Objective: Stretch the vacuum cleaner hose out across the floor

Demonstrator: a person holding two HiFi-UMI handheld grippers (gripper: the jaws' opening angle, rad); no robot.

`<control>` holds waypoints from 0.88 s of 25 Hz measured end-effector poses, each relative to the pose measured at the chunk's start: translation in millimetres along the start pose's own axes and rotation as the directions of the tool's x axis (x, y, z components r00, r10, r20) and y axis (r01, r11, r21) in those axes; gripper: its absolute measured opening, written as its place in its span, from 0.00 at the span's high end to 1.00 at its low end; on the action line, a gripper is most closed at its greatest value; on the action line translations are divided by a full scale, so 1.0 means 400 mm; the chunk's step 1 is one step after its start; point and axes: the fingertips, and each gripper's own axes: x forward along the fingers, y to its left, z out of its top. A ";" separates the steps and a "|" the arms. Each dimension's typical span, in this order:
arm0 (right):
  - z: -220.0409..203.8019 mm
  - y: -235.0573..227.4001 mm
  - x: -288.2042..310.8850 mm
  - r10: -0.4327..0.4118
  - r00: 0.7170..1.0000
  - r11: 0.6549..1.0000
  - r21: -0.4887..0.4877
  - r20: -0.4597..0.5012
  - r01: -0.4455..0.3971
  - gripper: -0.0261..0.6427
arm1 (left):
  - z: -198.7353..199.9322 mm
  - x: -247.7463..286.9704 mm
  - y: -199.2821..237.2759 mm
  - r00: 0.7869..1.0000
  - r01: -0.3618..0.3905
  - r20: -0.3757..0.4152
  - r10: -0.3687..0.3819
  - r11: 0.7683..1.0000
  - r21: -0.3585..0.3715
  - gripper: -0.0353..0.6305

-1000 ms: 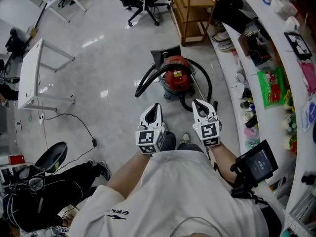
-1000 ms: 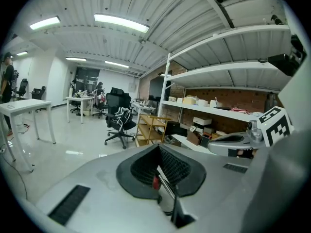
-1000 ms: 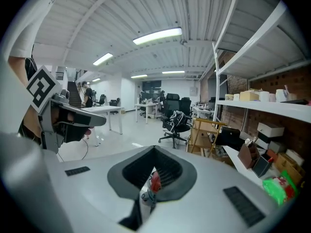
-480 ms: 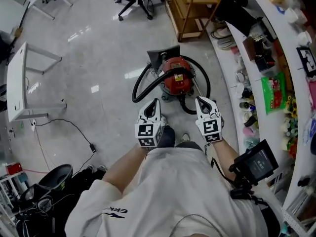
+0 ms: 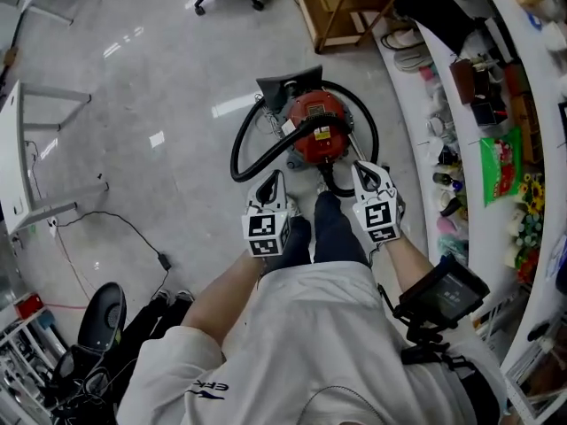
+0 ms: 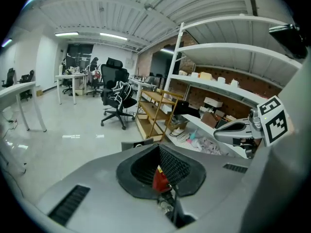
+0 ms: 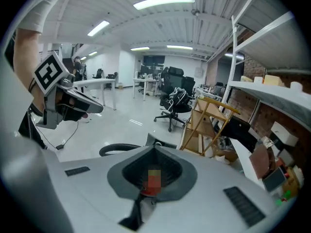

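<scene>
While the hose [image 5: 236, 149] lies looped around the red vacuum cleaner [image 5: 317, 129], no stretching has begun.
Left gripper [image 5: 276, 181] and right gripper [image 5: 361, 170] hover near it, jaws together, empty; grasping and pulling are left.

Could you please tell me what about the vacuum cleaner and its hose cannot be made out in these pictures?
Hose: head view, its near end disappears behind the right gripper and the person's leg.
Vacuum cleaner: in both gripper views the shut jaws hide all but a red sliver, mosaic-blurred in the right one.
Floor nozzle: head view, too small to tell whether the hose joins it.
</scene>
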 end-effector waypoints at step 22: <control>-0.340 -0.129 0.520 0.256 0.940 0.947 -0.138 -0.226 -0.291 0.86 | -0.285 0.422 0.106 0.970 0.034 -0.239 0.042 0.951 0.307 0.74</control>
